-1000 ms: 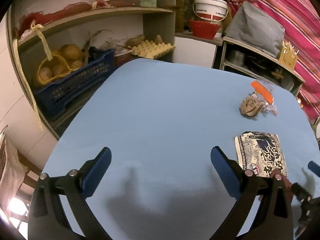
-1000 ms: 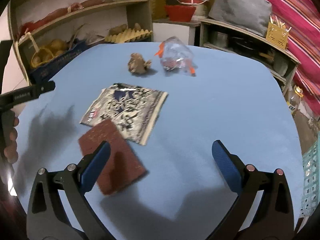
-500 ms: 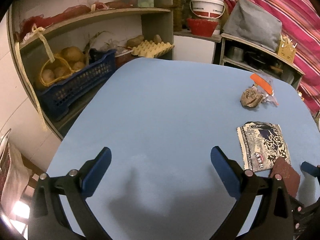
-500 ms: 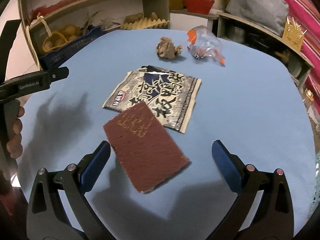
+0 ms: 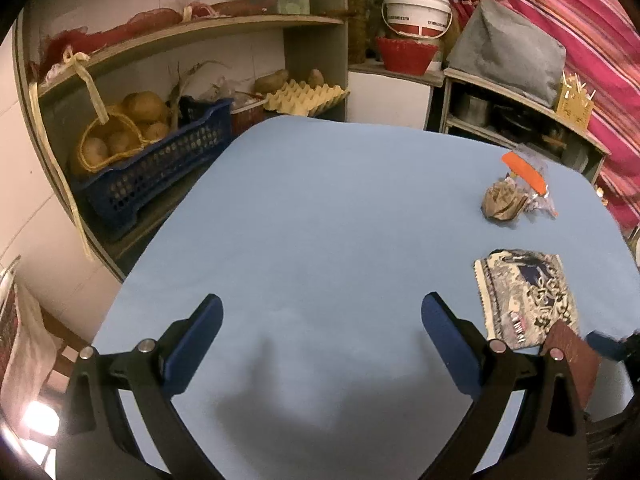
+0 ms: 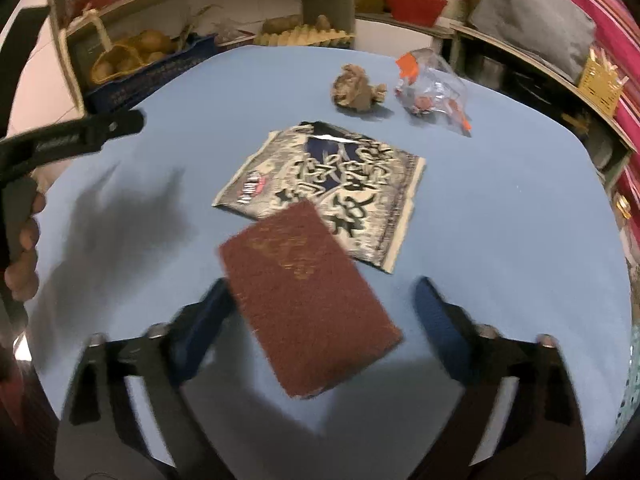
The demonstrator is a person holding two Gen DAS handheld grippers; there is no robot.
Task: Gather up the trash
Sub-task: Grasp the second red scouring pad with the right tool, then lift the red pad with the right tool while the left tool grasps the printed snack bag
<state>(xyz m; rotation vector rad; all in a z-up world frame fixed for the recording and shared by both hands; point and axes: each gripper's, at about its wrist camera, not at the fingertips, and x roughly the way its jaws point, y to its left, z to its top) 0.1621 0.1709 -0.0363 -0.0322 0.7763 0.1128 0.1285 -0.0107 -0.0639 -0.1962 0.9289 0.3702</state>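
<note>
The brown scouring pad (image 6: pixel 308 300) lies flat on the blue table (image 6: pixel 500 208), its far corner overlapping the printed wrapper (image 6: pixel 340 188). The right gripper (image 6: pixel 320 312) straddles it; its jaws have just been closing but aren't pinching yet. Looks like the grab step, and next they need to squeeze its edges. The left gripper (image 5: pixel 320 320) sits spread and empty, off to the pad's side.

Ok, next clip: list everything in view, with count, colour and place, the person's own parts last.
Table: one, light blue, centre.
Scouring pad: one, dark red, between the right tongs' jaws, corner overlapping the wrapper.
Snack wrapper: one, black and cream, mid-table.
Crumpled paper: one, brown, far side.
Plastic bag: one, clear with orange, beside the paper.
Crate: one, dark blue, lower shelf.
Egg tray: one, yellowish, shelf.
Bucket: one, white, back.
Left tongs: open, empty.
Right tongs: just been closing, not yet gripping the pad.
</note>
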